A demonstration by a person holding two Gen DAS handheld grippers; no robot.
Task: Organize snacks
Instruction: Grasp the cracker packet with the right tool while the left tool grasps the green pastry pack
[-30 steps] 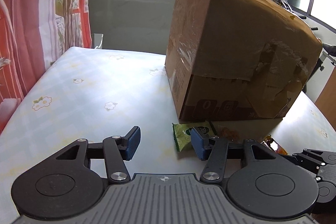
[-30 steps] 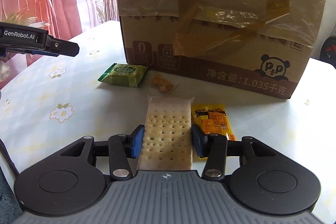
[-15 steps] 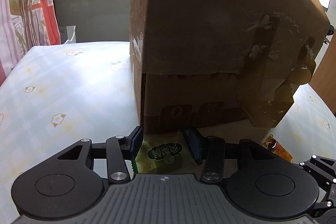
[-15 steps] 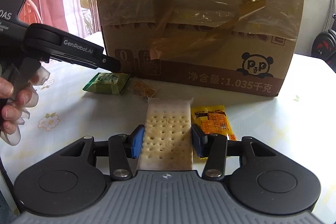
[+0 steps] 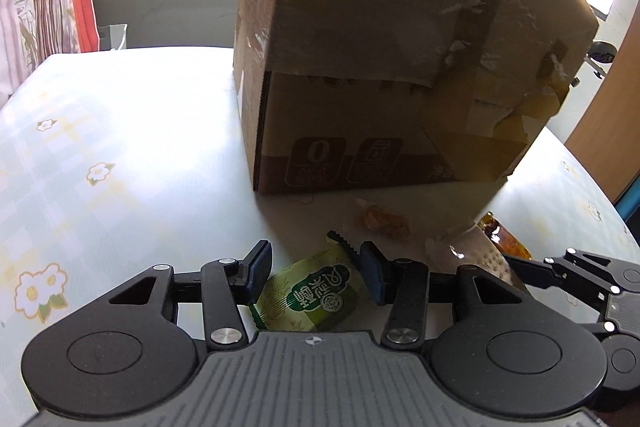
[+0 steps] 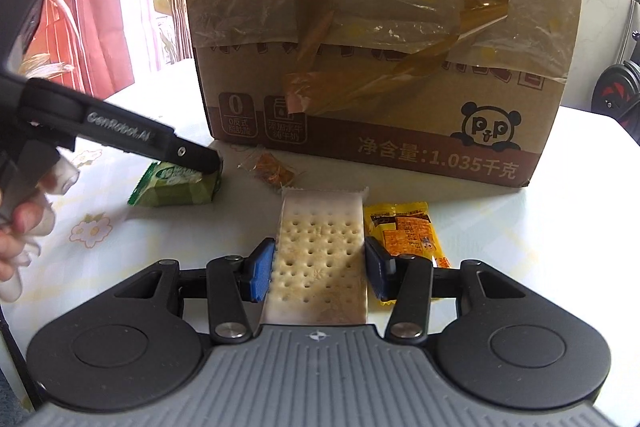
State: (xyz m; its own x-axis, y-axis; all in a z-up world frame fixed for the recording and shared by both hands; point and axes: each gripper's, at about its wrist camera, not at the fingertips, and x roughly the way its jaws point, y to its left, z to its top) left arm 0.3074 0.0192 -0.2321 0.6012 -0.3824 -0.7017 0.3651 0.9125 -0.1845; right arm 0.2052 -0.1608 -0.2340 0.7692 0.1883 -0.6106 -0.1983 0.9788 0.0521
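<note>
Cracker pack (image 6: 320,259), clear-wrapped, pale, dotted with holes, sits lower centre of the right wrist view, long axis running away from the camera, flat on the bench (image 6: 540,227). Right tool (image 6: 320,269) straddles it: both blue pads sit against the long edges, so it reads as gripped across the width, jaws at a middling spread. Judgement: light, stiff as a slab but brittle inside; film likely slick; squeeze gently on the long edges near mid-length, not on the crimped end. Green snack packet (image 5: 312,295) lies lower centre of the left wrist view, tilted, between the pads of the left tool (image 5: 316,269); a gap shows on each side, so the jaws stand apart and nothing is held yet. Judgement: a soft pillow pack, light, will crumple; take it across its puffed middle. In the right view the same packet (image 6: 176,187) lies left of centre with the left tool's tip over it. Yellow sachet (image 6: 404,227) lies just right of the crackers; small orange sweet (image 6: 272,173) beyond. Taped cardboard box (image 6: 380,47) fills the upper frame behind all.
</note>
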